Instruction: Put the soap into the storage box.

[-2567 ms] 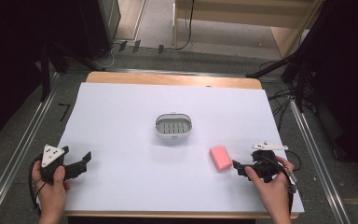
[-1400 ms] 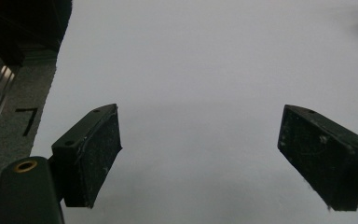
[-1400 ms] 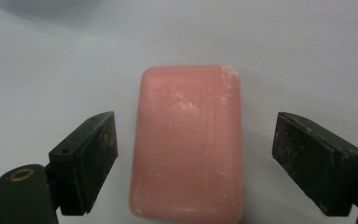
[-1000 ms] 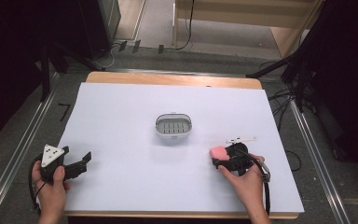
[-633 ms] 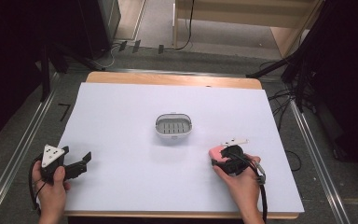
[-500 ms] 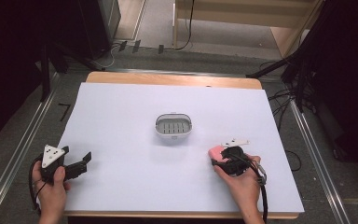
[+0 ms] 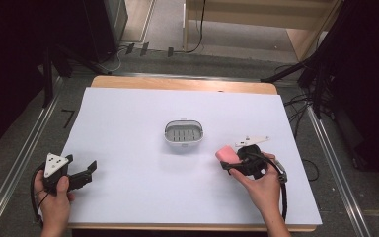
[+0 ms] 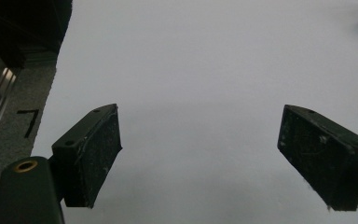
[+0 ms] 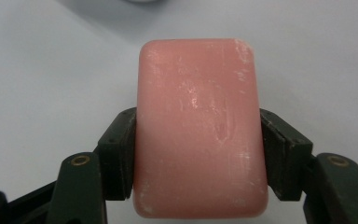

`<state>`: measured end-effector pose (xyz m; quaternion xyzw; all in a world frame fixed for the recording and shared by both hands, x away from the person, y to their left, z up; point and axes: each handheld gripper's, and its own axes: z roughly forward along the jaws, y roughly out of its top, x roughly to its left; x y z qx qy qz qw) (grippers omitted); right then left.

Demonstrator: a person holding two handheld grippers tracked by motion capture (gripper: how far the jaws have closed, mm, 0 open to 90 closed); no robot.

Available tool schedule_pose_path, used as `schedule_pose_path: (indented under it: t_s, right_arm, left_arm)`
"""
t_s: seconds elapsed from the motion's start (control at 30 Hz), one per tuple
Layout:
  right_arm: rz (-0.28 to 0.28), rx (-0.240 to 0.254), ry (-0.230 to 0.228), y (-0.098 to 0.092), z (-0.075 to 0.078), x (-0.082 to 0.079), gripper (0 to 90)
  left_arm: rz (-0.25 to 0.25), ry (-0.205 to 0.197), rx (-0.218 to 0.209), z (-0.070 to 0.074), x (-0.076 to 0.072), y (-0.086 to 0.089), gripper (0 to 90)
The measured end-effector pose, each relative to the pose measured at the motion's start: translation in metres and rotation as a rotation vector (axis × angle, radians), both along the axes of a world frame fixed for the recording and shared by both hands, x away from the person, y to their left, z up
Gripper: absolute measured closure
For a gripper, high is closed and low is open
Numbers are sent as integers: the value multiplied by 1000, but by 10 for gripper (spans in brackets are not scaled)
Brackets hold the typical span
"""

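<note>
My right gripper [image 9: 196, 154] clamps the soap [image 9: 199, 126]; I'd lift level toward the dish [image 7: 183, 134] at 10 o'clock (left gripper [image 8: 200, 158] wide, idle).

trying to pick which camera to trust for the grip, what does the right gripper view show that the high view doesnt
Right gripper view alone: both black jaws pressed against the long sides of the pink soap, plus scuffs and a small dent on its top face.

High view alone: the grey slatted soap dish sitting apart from the soap, the left gripper open near the table's left edge, and both hands.

Both: the soap in the right gripper over the white table sheet.
</note>
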<state>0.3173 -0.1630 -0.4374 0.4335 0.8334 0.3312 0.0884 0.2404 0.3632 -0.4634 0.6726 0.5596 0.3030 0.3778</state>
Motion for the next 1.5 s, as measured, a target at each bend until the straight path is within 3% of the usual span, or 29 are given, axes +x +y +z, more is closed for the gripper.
schedule_pose_path:
  t_s: [0.4,0.83,1.5]
  right_arm:
    - [95,-38,-31,15,19,16,385]
    - [220,-28,-65,30,34,32,385]
    - [339,-21,-100,48,46,47,386]
  left_arm:
    - [0,2,0,0,0,0,139]
    - [1,3,-1,0,0,0,139]
    - [0,3,-1,0,0,0,139]
